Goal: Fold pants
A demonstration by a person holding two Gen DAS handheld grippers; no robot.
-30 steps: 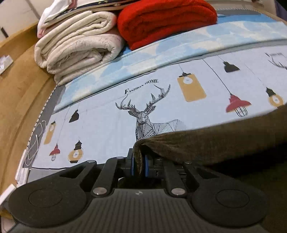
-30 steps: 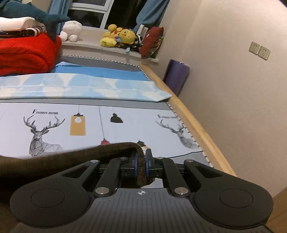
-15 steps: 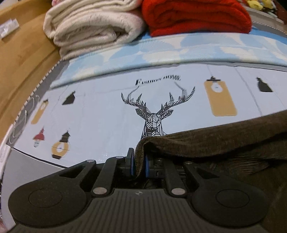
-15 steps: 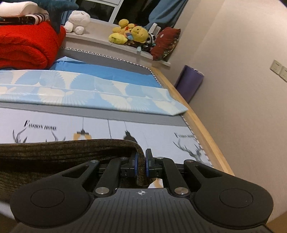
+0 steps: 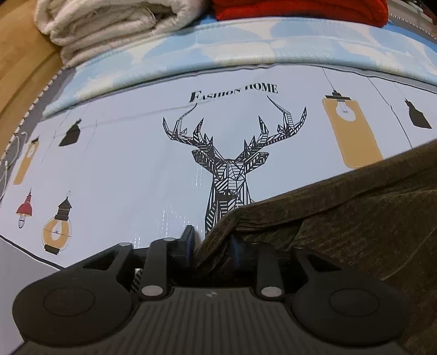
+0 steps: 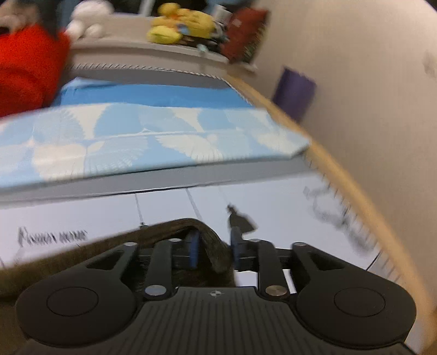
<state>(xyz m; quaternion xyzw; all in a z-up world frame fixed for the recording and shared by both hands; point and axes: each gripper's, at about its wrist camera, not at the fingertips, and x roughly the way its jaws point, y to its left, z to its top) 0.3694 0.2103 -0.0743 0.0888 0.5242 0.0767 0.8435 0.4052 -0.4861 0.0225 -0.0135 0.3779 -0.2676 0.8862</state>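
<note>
Dark brown pants [image 5: 355, 218] lie on the deer-print bed sheet [image 5: 109, 169], filling the lower right of the left wrist view, with a folded layer on top. My left gripper [image 5: 211, 241] is at their near left corner. Its jaws are opening, and the corner cloth sits loosely between them without being pinched. In the blurred right wrist view, the pants' edge [image 6: 174, 229] curls over between the fingers of my right gripper [image 6: 213, 245]. Those jaws are opening too, and a gap shows beside the cloth.
A folded cream blanket [image 5: 109, 27] and a red blanket [image 5: 300, 11] are stacked at the far end, behind a blue leaf-print cover [image 5: 245, 46]. The wooden bed edge [image 6: 341, 174] runs along the wall on the right. Plush toys [image 6: 180, 27] sit on the sill.
Both grippers have carried the pants' edge forward and down towards the sheet. Both pairs of jaws, shut on the cloth before, now stand apart. The right wrist view has become blurred.
</note>
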